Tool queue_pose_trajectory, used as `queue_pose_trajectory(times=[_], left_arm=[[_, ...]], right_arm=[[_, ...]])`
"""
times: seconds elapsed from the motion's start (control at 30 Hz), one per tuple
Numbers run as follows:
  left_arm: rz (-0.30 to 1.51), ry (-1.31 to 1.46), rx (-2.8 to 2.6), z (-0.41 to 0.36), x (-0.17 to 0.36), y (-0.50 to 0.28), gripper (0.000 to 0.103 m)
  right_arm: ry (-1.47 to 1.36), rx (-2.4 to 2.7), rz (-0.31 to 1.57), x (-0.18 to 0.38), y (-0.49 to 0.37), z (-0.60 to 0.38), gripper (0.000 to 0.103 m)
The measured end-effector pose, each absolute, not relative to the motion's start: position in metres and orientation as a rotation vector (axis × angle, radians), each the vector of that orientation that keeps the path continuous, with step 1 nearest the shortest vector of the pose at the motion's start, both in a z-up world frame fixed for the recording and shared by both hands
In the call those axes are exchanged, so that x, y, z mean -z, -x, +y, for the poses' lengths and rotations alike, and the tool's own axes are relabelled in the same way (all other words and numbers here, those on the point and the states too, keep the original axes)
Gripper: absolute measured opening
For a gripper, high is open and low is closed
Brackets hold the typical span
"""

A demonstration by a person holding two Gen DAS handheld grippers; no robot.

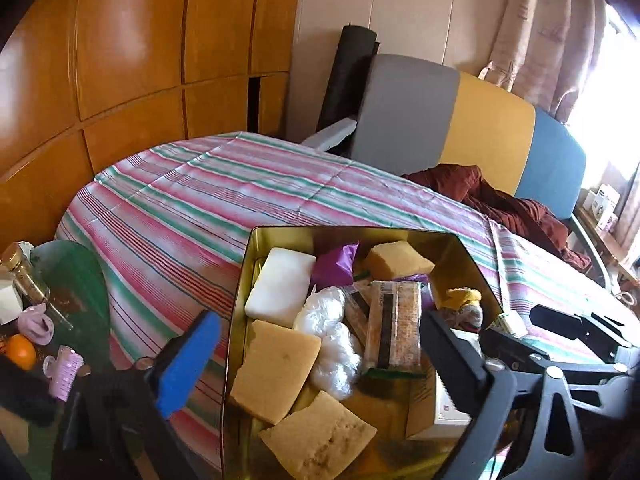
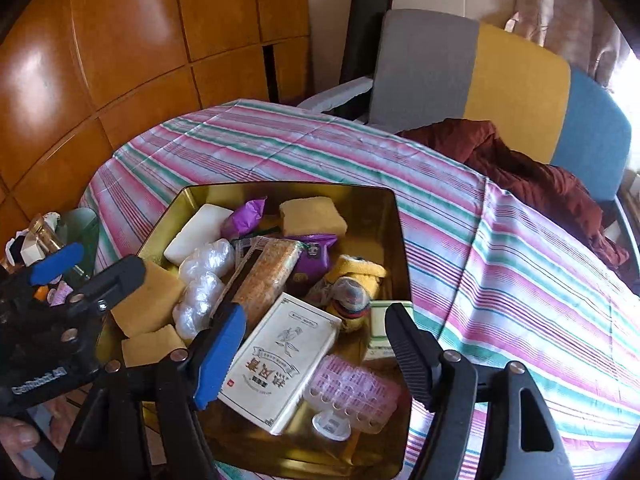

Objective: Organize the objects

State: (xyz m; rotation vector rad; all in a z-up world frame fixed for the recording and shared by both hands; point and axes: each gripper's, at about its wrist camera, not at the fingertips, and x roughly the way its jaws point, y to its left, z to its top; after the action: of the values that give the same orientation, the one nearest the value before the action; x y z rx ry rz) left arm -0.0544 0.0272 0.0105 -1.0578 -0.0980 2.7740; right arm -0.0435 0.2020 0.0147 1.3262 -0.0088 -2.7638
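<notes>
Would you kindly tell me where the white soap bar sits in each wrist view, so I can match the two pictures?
Left wrist view: the white soap bar lies just left of centre, in the gold tin's far-left corner.
Right wrist view: the white soap bar lies upper left of centre, in the same corner of the gold tin.
Shared landmark: the purple wrapper right beside it.

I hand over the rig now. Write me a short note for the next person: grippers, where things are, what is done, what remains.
Left gripper: jaws open, holding nothing, over the gold tin.
Right gripper: jaws open, empty, over the tin's near end.
Done: sponges, white soap, cracker pack, white box and pink hair clip lie in the tin.
Left: orange, second pink clip and glass bottle lie outside, to the tin's left.
</notes>
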Motion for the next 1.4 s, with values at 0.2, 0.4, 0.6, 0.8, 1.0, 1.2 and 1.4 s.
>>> queue_pose_trajectory(times=[0.2,0.4,0.6,0.8,1.0,1.2,1.4], left_arm=[[-0.033,1.044,-2.803,0.034,-0.016,0.040,0.103],[0.002,1.029,-2.824,0.041,-0.020,0.028,0.103],[-0.042,1.011,-2.811,0.046,-0.024,0.017,0.103],[0.022,0.991,-2.847,0.060,-0.025,0.006,0.103],[0.021,1.004,-2.808,0.066,-0.025,0.002,0.103],[0.033,0.991,-2.810,0.067,-0.026,-0.001,0.103],[0.046,0.992,-2.805,0.068,-0.025,-0.002,0.103]], right_arm=[[-1.289,2.853,0.021,-0.018,0.025,0.207,0.077],[-1.211,2.992,0.022,-0.026,0.006,0.216,0.079],[-1.169,3.097,0.004,-0.027,-0.012,0.231,0.080],[-1.219,3.121,-0.032,-0.019,-0.022,0.244,0.080],[-1.225,3.118,-0.033,-0.016,-0.024,0.246,0.080],[-1.215,3.117,-0.022,-0.017,-0.027,0.244,0.080],[-1.220,3.110,-0.008,-0.016,-0.026,0.241,0.080]])
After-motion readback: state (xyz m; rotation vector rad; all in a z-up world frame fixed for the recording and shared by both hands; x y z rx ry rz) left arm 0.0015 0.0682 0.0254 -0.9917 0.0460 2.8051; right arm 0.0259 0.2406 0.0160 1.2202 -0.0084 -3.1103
